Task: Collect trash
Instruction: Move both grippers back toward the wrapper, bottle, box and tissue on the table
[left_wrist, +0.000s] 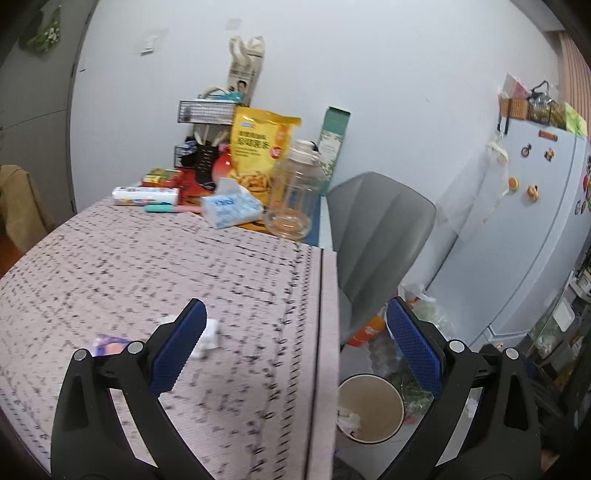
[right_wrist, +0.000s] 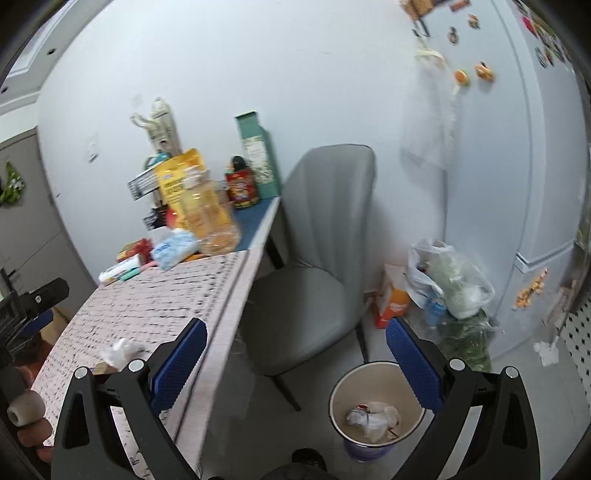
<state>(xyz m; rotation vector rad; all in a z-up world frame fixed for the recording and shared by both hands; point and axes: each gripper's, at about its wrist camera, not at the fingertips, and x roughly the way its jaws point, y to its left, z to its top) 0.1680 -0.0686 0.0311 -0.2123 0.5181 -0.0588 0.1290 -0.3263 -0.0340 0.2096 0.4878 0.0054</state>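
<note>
A crumpled white tissue (left_wrist: 210, 332) lies on the patterned tablecloth (left_wrist: 166, 258), partly behind my left gripper's left finger; it also shows in the right wrist view (right_wrist: 120, 352). A small purple-orange wrapper (left_wrist: 109, 344) lies left of it. A round trash bin (right_wrist: 373, 402) stands on the floor beside the table with crumpled paper (right_wrist: 373, 417) inside; it shows in the left wrist view too (left_wrist: 369, 406). My left gripper (left_wrist: 295, 347) is open and empty above the table's right edge. My right gripper (right_wrist: 295, 365) is open and empty above the floor near the bin.
A grey chair (right_wrist: 317, 258) stands at the table's side. Tissue pack (left_wrist: 231, 208), clear jar (left_wrist: 293, 192), yellow snack bag (left_wrist: 258, 147) and racks crowd the table's far end. Plastic bags (right_wrist: 450, 280) and an orange carton (right_wrist: 393, 302) sit on the floor by the fridge (right_wrist: 517, 147).
</note>
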